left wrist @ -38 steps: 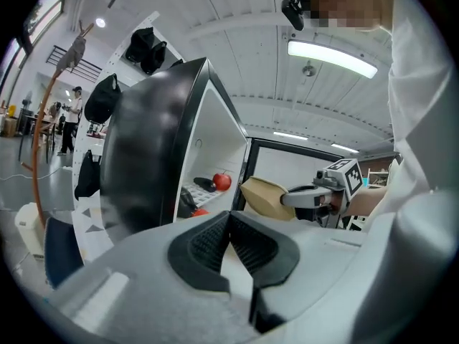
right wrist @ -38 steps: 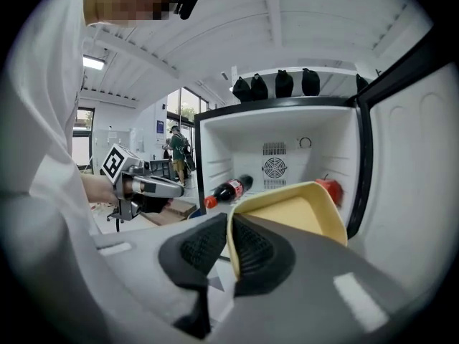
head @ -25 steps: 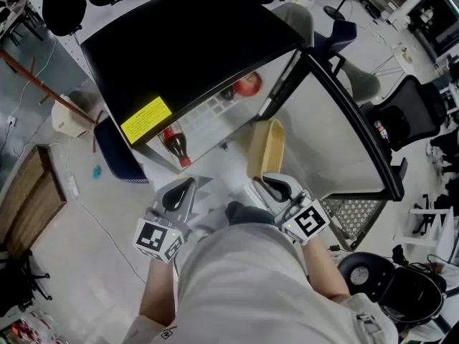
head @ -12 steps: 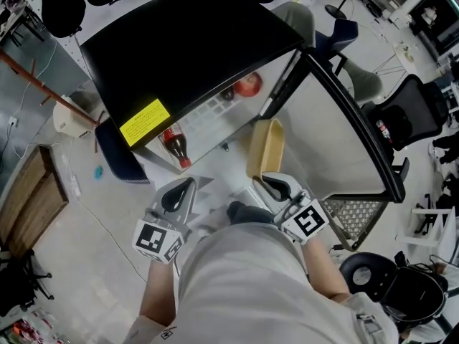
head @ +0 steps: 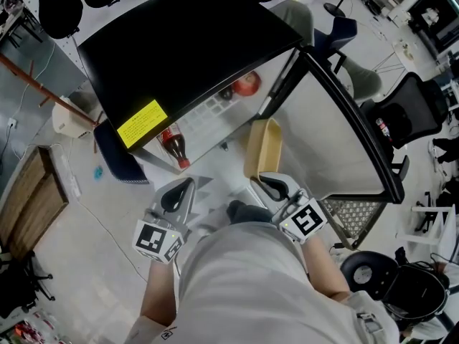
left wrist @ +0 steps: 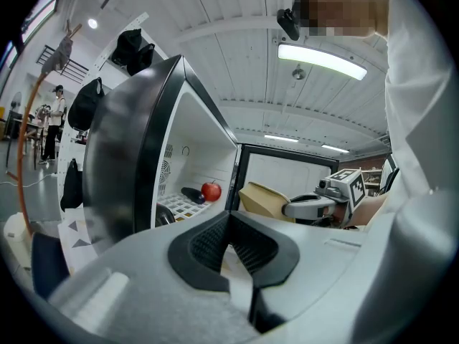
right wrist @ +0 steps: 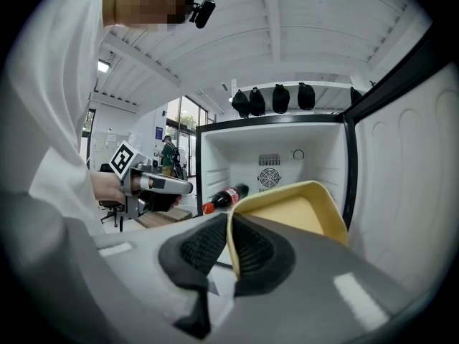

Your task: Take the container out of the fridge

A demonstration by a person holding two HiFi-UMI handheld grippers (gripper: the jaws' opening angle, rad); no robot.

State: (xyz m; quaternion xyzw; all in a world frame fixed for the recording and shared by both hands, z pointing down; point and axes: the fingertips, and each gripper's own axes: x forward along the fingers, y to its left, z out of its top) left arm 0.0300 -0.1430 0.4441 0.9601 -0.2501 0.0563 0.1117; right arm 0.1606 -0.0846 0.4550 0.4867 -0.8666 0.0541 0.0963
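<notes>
Tan container [head: 263, 149], black fridge [head: 179, 41] — yellow sticker [head: 146, 120], red apple [head: 248, 84]

The fridge [head: 186, 41] is looking smooth and fairly glossy black on its outer shell, while its inner walls are showing as plain smooth white plastic. The container [head: 264, 149] is coming across as matt tan plastic with no real shine. The left gripper [head: 179, 190] and right gripper [head: 271, 183] are both looking like matt grey plastic with black ribbed pads [right wrist: 252, 253]. The bottle [head: 174, 146] is gleaming like glossy plastic, the apple [head: 247, 84] is shining waxy, and the panel [head: 32, 196] off to the left is reading as bare wood.
</notes>
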